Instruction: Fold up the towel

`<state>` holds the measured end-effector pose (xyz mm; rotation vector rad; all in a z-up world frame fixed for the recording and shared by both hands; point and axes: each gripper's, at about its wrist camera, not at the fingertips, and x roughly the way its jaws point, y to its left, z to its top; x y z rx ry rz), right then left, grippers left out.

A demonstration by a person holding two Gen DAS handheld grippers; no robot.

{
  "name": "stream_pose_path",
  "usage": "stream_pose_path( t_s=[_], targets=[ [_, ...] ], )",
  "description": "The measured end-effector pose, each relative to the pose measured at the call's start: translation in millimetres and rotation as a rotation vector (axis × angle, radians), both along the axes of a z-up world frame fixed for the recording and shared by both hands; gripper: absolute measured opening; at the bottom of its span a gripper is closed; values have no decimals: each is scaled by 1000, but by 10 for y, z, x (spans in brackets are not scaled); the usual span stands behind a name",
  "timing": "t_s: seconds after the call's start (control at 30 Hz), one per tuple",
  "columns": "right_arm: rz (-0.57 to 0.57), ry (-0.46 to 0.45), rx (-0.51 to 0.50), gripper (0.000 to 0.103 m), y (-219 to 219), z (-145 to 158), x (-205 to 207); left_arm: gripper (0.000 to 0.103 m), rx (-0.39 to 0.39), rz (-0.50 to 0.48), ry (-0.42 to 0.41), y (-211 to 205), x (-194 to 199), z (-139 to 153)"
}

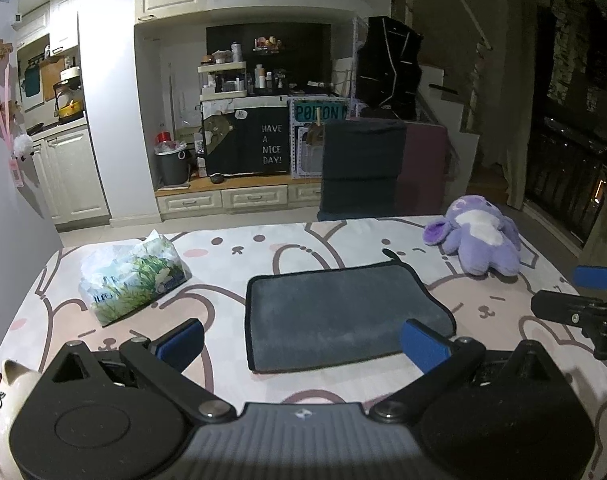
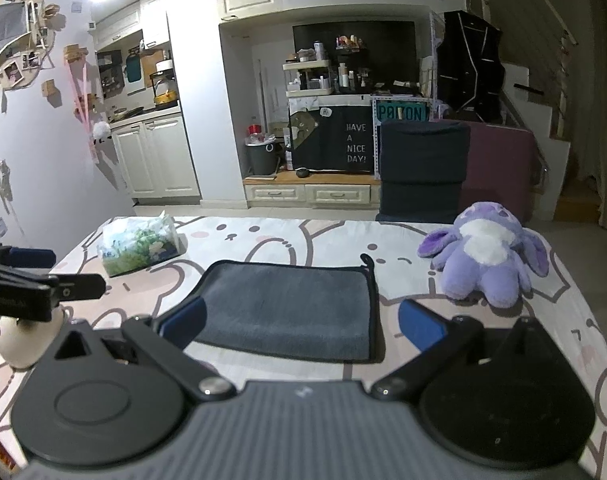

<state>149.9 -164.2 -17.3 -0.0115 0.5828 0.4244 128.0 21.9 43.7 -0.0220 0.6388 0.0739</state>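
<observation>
Judging progress, I see the grey towel (image 1: 343, 316) lying flat at twelve o'clock, apparently folded already, with my left claw (image 1: 303, 340) and right claw (image 2: 301, 330) both spread, empty.

The towel (image 1: 335, 312) looks like matt grey plush cloth; the tissue pack (image 1: 133, 282) is glossy crinkled plastic; the purple toy (image 2: 487, 260) is fuzzy fabric.

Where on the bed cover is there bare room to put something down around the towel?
Free patches: the strip between the tissue pack and the gray towel; the far strip behind the towel, toward the bed's edge; the patch between the towel's right edge and the purple plush. Crowded: the near side, where the left gripper and right gripper hover, open.
</observation>
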Motion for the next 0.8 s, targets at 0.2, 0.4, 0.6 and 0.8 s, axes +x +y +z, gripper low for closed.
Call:
stream_pose_path(
  t_s=[0.2,0.4,0.6,0.8],
  targets=[
    [9,10,6,103,-80,-25,-168,103,6,-9,-2,-55,-139,2],
    [25,0,0,103,-140,-51,-320,103,5,-30,-2,-125,-287,-9],
    [42,-10,6,103,-213,-74,-477,103,6,-54,-6,-195,-455,-49],
    [44,-14,17,103,-299,-109,-635,103,-8,-59,-8,-202,-608,-96]
  ],
)
